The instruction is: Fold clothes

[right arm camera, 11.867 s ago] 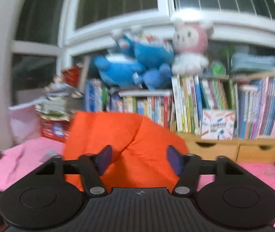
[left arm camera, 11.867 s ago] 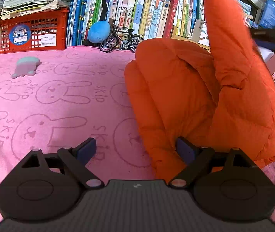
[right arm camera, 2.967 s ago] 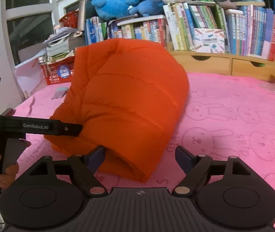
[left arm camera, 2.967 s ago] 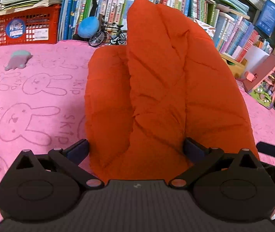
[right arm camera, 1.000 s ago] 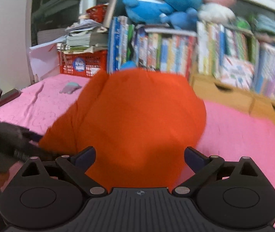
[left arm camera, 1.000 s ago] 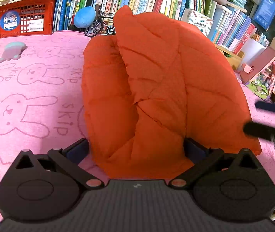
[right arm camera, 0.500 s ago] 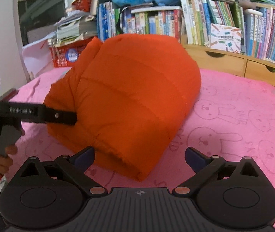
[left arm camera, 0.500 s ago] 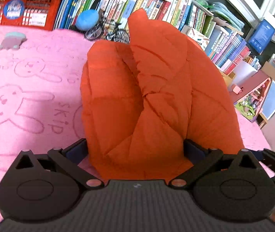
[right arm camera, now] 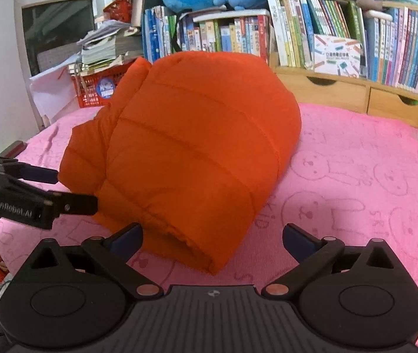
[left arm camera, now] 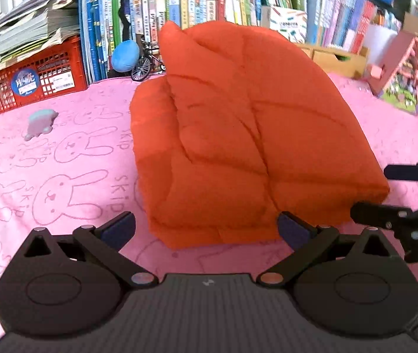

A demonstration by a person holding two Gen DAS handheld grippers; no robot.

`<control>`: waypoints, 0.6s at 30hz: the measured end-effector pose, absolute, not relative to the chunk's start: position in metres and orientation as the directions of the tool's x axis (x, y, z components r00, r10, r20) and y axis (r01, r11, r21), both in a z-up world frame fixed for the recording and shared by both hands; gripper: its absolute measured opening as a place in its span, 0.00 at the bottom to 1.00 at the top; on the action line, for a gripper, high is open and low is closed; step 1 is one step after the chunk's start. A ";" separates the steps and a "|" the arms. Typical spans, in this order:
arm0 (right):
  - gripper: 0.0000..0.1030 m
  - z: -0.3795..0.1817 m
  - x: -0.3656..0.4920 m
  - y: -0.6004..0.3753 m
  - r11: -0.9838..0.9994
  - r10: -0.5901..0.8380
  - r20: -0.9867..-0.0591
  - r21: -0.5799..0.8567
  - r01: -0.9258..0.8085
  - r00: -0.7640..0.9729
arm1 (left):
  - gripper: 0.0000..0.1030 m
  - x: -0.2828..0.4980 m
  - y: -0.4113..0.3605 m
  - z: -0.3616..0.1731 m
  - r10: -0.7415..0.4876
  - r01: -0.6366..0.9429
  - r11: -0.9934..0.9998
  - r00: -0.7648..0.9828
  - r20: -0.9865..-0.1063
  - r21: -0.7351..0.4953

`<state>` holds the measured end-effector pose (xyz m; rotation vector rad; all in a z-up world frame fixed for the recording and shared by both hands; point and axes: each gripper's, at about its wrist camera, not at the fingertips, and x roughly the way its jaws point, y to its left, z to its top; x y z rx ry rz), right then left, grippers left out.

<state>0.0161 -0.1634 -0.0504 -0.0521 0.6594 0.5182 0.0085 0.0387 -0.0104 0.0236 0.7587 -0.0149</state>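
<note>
Orange puffer jacket [left arm camera: 238,135] lying as a thick, folded bundle on the pink rabbit-print cover [left arm camera: 70,158] of what may be a bed or a desk; the pictures do not settle which. The left gripper [left arm camera: 206,229] has its fingers spread wide and holds nothing, its pads standing just short of the bundle's near edge on either side. The right gripper [right arm camera: 211,236] is likewise spread wide and empty, with the rolled corner of the bundle lying between and just ahead of its fingers. Each gripper appears in the other's view at the jacket's flank, close to the cloth; whether either tip touches it cannot be told. Judged from the layered panels and the doubled near edge, the main folds seem to be made and both tools released. What remains is probably small: pressing down the puffed top, squaring the loose flap that stands up at the far end near the books [left arm camera: 179,6], or setting the bundle aside. Open cover lies to the left of the jacket, bare but for a small pale toy [left arm camera: 39,123], and more lies to its right. The far edge is crowded by a red crate [left arm camera: 35,79], a model bicycle [left arm camera: 147,64] and a wooden drawer unit [right arm camera: 356,94], so the free room for moving is sideways and toward the person.
</note>
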 end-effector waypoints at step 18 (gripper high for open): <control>1.00 -0.050 0.008 -0.162 0.874 0.428 -0.624 0.104 -0.474 0.653 | 1.00 0.012 0.034 -0.011 -0.003 0.017 1.000 0.693 -0.721 0.011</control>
